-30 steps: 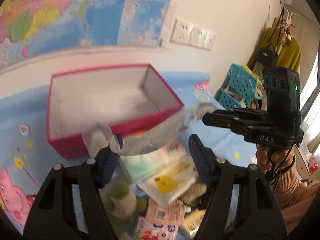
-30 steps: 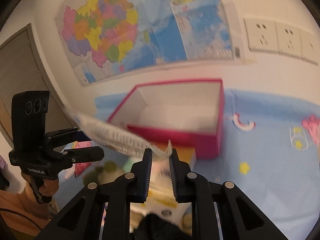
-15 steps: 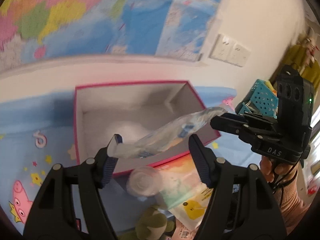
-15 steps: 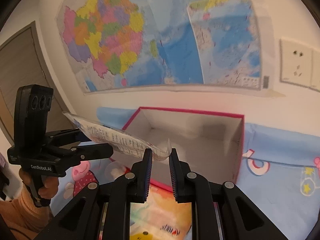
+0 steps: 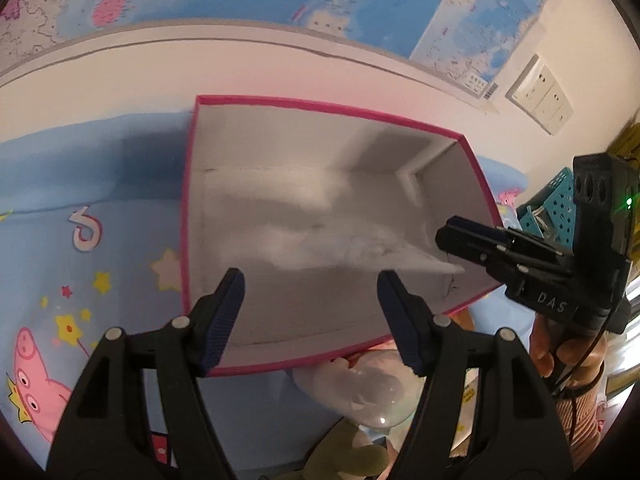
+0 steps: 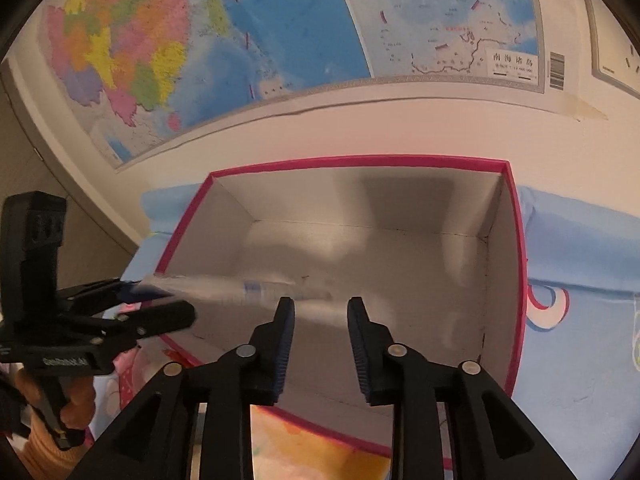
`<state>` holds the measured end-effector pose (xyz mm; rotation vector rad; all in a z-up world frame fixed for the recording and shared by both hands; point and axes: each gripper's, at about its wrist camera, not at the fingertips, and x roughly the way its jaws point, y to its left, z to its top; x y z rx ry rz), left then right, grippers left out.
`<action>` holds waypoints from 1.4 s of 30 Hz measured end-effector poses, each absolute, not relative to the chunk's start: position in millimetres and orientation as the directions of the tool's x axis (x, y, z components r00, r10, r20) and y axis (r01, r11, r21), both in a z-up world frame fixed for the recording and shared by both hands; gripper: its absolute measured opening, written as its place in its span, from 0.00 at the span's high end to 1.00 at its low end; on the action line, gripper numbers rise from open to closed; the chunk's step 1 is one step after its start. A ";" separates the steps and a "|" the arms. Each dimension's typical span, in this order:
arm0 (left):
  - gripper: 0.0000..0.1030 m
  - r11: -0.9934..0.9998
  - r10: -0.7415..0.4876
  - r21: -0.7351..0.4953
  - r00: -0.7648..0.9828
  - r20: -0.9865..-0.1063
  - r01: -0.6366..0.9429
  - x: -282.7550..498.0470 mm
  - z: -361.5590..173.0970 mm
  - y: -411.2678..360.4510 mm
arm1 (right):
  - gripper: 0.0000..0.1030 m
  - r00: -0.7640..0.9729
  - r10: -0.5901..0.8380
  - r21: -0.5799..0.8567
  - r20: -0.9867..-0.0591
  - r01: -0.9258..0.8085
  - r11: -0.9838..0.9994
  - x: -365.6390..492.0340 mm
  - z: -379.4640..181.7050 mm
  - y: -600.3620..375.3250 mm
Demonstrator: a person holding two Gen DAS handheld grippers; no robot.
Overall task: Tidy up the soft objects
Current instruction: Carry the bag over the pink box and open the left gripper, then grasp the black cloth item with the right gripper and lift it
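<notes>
One left gripper (image 5: 310,312) is standing released, jaws empty. One blurred clear packet (image 6: 248,290) is dropping inside the single pink box (image 6: 514,280). One right gripper (image 6: 320,334) has just been opening, nothing pressed between its pads.

Open-topped pink box (image 6: 516,280) clear inside except a blurred clear packet (image 6: 248,290); wall (image 6: 360,128) close behind.

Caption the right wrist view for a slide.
Right tongs just opened over the pink box; a blurred clear packet drops inside.
</notes>
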<state>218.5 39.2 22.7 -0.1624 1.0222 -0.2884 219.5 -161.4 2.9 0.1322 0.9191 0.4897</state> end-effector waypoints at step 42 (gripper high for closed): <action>0.24 0.774 -0.564 -0.204 0.507 -0.652 0.600 40.6 30.6 -29.4 | 0.29 0.489 0.496 0.273 -0.718 -0.458 0.846 28.7 9.2 -236.1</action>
